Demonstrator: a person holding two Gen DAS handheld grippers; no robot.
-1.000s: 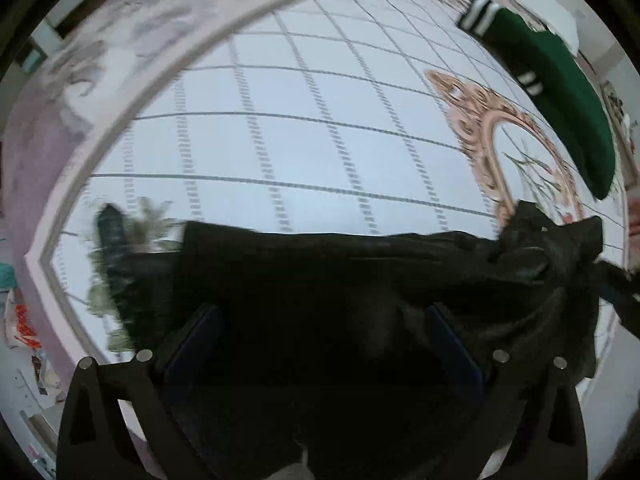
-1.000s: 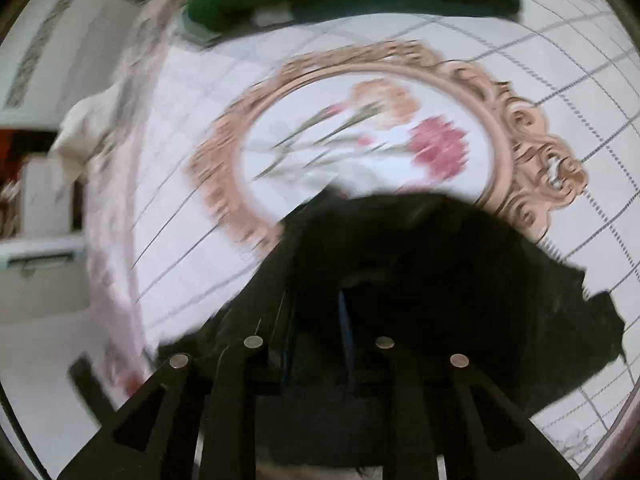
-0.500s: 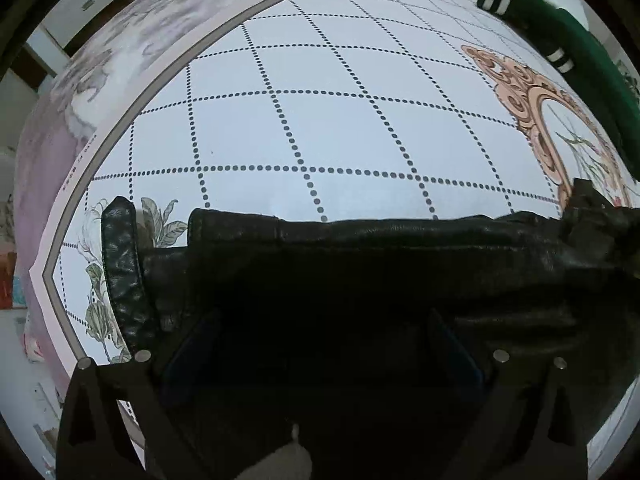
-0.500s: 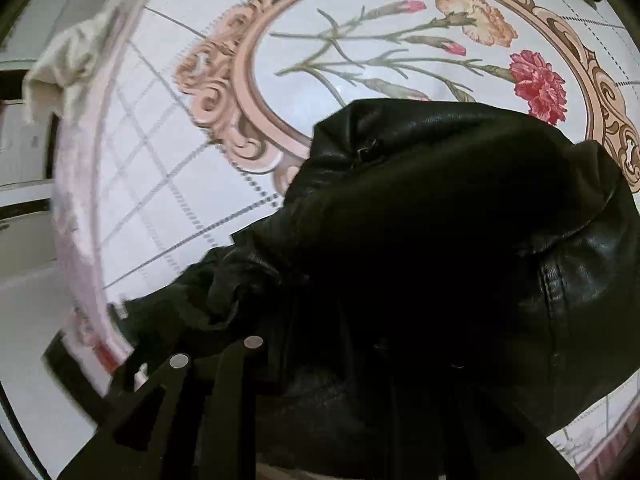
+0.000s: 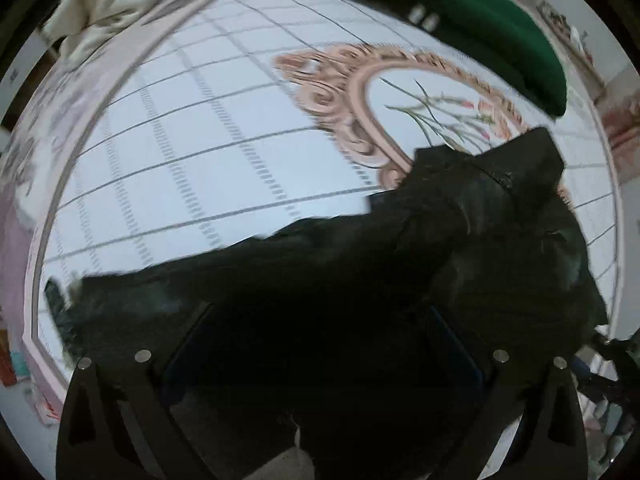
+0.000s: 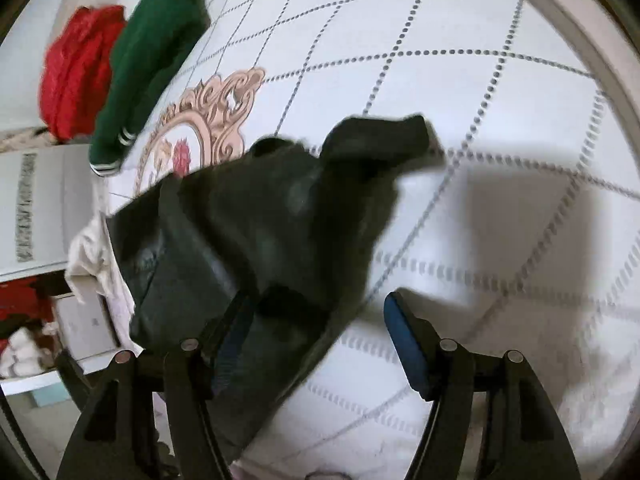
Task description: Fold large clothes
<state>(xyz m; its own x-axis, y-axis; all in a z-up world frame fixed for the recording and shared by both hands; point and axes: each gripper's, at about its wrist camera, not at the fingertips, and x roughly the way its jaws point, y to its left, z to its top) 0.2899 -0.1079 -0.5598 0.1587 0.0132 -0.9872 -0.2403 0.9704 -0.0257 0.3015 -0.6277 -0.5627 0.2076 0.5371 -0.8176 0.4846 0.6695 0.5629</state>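
Lettering on white box (image 6: 32,208) unreadable

Crumpled black leather jacket (image 5: 460,248) on bedspread (image 5: 224,136)

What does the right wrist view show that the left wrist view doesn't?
Only the right wrist view: a red garment beside the green one, and the right claw opening, its blue pad clear of the cloth.
Only the left wrist view: a cream cloth at the far edge, and the left claw with jacket filling the gap between its fingers.
Both: the black leather jacket, green sweater and patterned bedspread.
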